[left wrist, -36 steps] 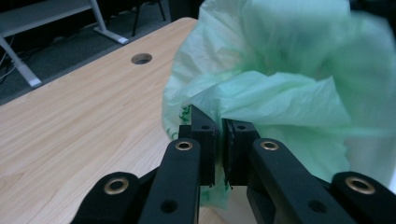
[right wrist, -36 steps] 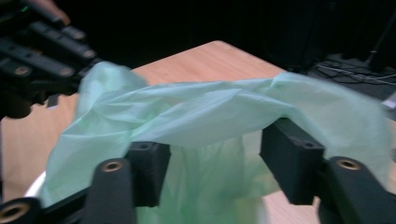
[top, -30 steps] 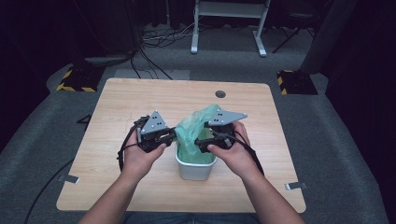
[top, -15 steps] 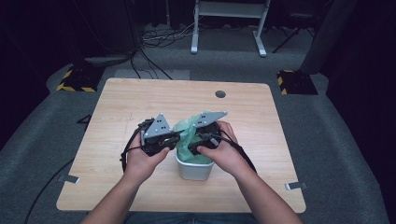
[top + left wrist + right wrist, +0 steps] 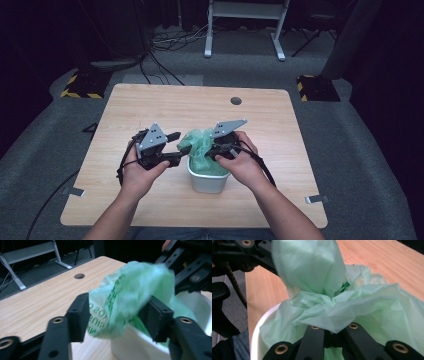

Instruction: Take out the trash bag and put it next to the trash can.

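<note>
A small white bin [image 5: 207, 182] stands on the wooden table [image 5: 165, 105], lined with a green plastic bag [image 5: 200, 145] that bunches up above its rim. My left gripper [image 5: 177, 147] is at the bag's left; its jaws have just been opening and stand apart on either side of the bag's puffed top [image 5: 130, 295], over the bin's rim [image 5: 130, 345]. My right gripper [image 5: 212, 152] reaches over the bin from the right. Its jaws have just been closing, and in the right gripper view they [image 5: 332, 336] meet on a fold of the bag [image 5: 362, 307].
A round cable hole [image 5: 236, 100] lies in the table's far side. Cables trail from both grippers across the near table. Beyond the table are a white metal stand [image 5: 245, 20] and floor cables. Bare wood lies left, right and behind the bin.
The left gripper's jaws have spread apart and it has drawn slightly left, away from the bin. The right gripper has shifted left over the bin and closed on the bag.
</note>
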A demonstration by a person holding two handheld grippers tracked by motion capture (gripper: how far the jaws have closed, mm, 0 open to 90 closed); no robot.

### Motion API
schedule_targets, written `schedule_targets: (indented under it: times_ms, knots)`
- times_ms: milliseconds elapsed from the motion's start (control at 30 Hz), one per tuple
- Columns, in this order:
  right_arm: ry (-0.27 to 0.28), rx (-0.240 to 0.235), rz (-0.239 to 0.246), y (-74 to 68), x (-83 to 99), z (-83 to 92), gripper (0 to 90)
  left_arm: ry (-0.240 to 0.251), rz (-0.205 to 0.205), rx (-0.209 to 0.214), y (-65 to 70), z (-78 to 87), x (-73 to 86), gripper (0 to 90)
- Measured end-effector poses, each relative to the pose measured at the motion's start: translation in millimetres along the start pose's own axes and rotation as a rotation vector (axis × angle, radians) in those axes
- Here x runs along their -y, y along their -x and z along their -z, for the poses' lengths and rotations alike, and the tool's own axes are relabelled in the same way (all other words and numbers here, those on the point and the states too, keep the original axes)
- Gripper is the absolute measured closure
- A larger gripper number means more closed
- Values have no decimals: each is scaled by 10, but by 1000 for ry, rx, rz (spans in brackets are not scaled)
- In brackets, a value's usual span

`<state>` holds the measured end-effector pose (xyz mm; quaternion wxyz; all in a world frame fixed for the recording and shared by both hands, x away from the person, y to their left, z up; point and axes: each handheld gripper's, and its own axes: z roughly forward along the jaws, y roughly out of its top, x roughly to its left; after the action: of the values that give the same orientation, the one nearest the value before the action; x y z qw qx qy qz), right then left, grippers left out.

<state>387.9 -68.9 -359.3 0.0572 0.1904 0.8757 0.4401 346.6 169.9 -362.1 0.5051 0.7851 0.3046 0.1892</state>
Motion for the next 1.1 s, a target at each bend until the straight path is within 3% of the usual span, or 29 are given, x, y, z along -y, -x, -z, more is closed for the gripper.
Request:
schedule_targets:
  times_ms: [100,267,400,433,467,533,600,700,800,900,1033,1100]
  knots:
    - [19,17,3,-8,-11,45,900,-31,16,31,11,-21,41,359]
    - [46,23,0,-9,-48,135,900,-43,3,34,13,-41,82,359]
    - [33,8,-3,10,-62,170,890,-11,4,63,26,-37,60,494]
    - [27,4,-5,9,-59,160,843,-2,5,76,27,-37,35,580]
    - [26,1,-5,4,-58,148,742,3,8,90,26,-42,5,664]
    - [24,-8,9,-10,-60,104,518,7,5,107,24,-67,-57,750]
    - [19,8,48,-27,-65,52,383,1,-7,119,39,-92,-117,809]
    - [7,15,73,-39,-69,-31,323,13,-19,137,104,-122,-198,871]
    - [5,-17,81,-39,-75,-99,316,18,-25,164,149,-146,-249,886]
    - [18,-38,71,-26,-73,-130,358,14,-39,198,212,-184,-283,892]
    - [28,-84,80,-9,-56,-119,776,7,-73,206,274,-204,-298,894]
    - [26,-82,92,-24,-45,-109,866,17,-74,199,271,-181,-292,889]
